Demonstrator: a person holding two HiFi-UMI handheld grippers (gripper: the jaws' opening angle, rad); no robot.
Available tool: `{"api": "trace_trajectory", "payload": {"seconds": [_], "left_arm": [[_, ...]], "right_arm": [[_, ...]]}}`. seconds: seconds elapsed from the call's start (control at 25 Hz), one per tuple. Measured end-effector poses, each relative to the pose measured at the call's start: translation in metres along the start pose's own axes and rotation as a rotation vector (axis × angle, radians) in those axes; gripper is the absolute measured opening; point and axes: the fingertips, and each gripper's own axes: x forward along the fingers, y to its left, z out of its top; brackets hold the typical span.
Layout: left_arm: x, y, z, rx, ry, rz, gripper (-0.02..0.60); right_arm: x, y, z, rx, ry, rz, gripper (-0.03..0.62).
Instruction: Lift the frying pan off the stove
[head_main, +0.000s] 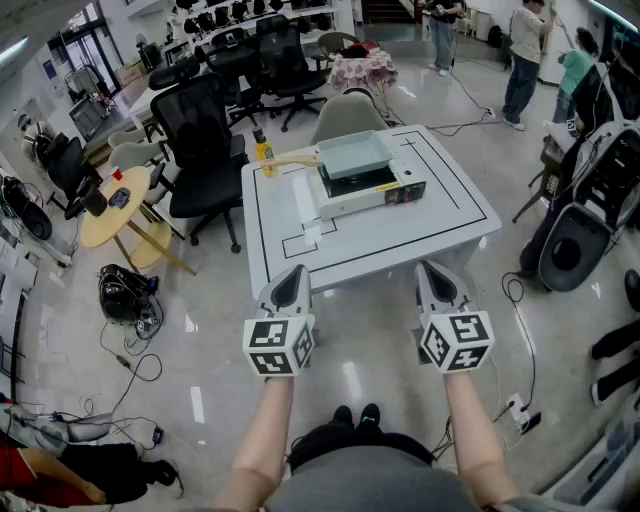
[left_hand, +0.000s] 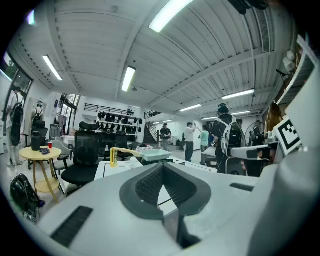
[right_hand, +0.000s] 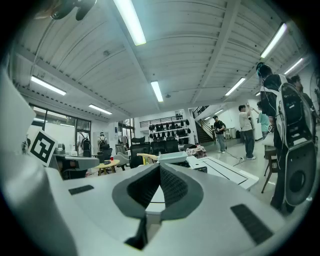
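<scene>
- The pan (head_main: 355, 153), pale green and square, sits on the stove (head_main: 385, 192) in the upper middle of the head view. It has not been lifted yet.
- Its handle (head_main: 296, 157) sticks out toward the left of the frame and ends near a yellow bottle (head_main: 264, 150) at the table's upper left corner. The handle looks like the natural place to grip, because it keeps a claw away from the burner and lets the pan rise straight up.
- The stove stands on a white table (head_main: 450, 215), set toward the far side. The near part of the top shows only black marking lines.
- The left gripper (head_main: 292, 275) is at lower centre. Its jaws are pressed together with nothing between them. In the left gripper view the pan shows small and far off, just above the tip.
- The right gripper (head_main: 432, 270) is beside it, also closed tight and empty, with the pan again far beyond its tip.
- Both are held low, side by side and about level, pointing at the table but well short of its near edge. This reads as a starting stance, with the task not begun.
- The person will probably need to step closer and spread one claw, since closed jaws cannot take the handle. The left gripper is on the handle's side.
- One risk is that the bottle, so near the handle's end, gets knocked.
</scene>
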Motion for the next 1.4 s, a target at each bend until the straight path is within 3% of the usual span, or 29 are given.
{"api": "trace_trajectory", "payload": {"seconds": [1.16, 1.4], "left_arm": [[0.008, -0.005, 0.003, -0.084, -0.023, 0.029, 0.009], [0.018, -0.005, 0.001, -0.119, -0.012, 0.019, 0.077]], "right_arm": [[0.001, -0.022, 0.002, 0.104, -0.042, 0.075, 0.015], [0.008, -0.029, 0.001, 0.169, -0.034, 0.095, 0.044]]}}
